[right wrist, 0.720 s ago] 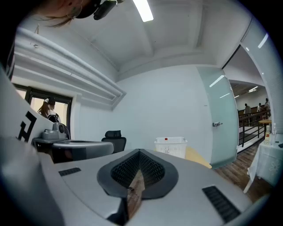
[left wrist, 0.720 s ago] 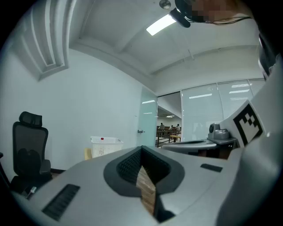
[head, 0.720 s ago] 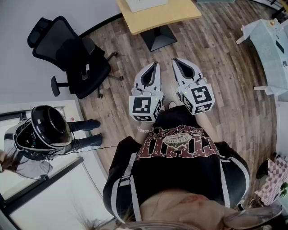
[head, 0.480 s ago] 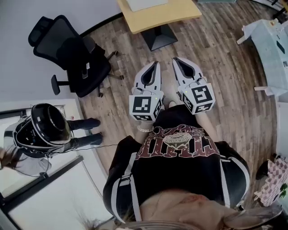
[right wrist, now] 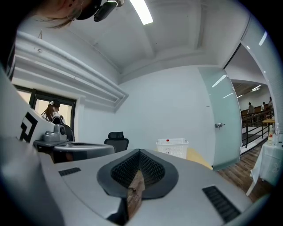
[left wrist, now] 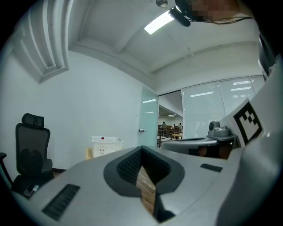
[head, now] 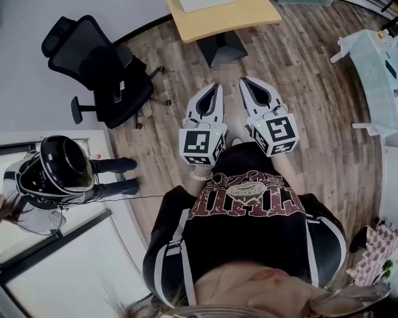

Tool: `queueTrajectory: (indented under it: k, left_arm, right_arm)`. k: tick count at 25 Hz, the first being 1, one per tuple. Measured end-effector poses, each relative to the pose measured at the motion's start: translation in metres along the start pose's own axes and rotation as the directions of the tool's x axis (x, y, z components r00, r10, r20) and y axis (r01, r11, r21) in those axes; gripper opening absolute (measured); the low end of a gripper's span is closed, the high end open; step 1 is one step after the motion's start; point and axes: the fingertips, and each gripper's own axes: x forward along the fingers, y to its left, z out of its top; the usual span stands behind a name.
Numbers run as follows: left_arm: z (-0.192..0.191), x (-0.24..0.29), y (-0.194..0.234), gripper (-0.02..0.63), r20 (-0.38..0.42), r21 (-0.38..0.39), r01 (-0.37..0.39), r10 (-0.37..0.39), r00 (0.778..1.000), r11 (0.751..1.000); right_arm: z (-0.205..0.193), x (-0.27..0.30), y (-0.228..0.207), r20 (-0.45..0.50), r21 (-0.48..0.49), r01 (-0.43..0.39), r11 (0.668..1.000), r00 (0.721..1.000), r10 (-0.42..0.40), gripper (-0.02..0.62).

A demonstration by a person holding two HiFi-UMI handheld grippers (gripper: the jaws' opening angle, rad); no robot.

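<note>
Looking down on a wood-plank floor (head: 311, 118), spread across most of the head view. Far off in the right gripper view, a tall frosted glass door (right wrist: 221, 128) set in a pale wall.

Up at the top edge of the head view, a yellow counter (head: 230, 15) on a dark foot, well ahead of both claws. Off to its left, a black office chair (head: 99, 68) on castors, near the wall. Lower left, another person (head: 59, 177) in a rounded dark helmet, standing apart from the chair. At the right edge, part of a white table (head: 379, 56). Below the middle, a dark shirt (head: 249, 211) with a red-and-white print, seen from above.

Held side by side just ahead of that shirt, left claw (head: 217, 88) and right claw (head: 244, 81), both aimed toward the counter, close together but not touching, above bare floor.

Left claw pinched narrow in its own view: tips met at the front, only a leaf-shaped slot behind them, floor planks showing through, nothing gripped. Right claw likewise drawn together at the tips, with the same small slot and no object in it.

Behind each pair of jaws, a marker cube (head: 202, 146) with black squares on white, facing up. Smallest of all, a white slatted basket (right wrist: 172, 147) at the counter's yellow top, before the wall.
</note>
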Motion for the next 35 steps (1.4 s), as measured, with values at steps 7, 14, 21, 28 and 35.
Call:
queueTrajectory:
  k: [7,14,21,28,35]
  left_arm:
    - [-0.004,0.001,-0.002,0.045,0.000,-0.006,-0.012,0.012,1.000,1.000]
    - [-0.004,0.012,0.011,0.046,0.000,-0.010,-0.017,0.017,1.000,1.000]
    - [-0.001,0.033,0.032,0.046,0.000,-0.023,0.001,-0.001,1.000,1.000]
    - [0.004,0.059,0.061,0.045,-0.001,-0.025,0.023,-0.023,1.000,0.999]
    - [0.011,0.092,0.091,0.046,-0.002,-0.025,0.063,-0.063,0.998,0.998]
  right_arm:
    - [-0.002,0.000,-0.001,0.002,-0.001,-0.017,1.000,1.000,0.017,0.017]
    - [-0.002,0.015,-0.006,-0.003,0.003,-0.016,1.000,1.000,0.016,0.017]
    - [-0.002,0.044,-0.011,-0.024,-0.010,-0.015,1.000,1.000,0.015,0.017]
    - [0.001,0.081,-0.018,-0.030,-0.011,0.003,1.000,1.000,-0.003,0.017]
    - [0.008,0.122,-0.030,-0.029,-0.016,0.030,0.999,0.999,-0.031,0.017]
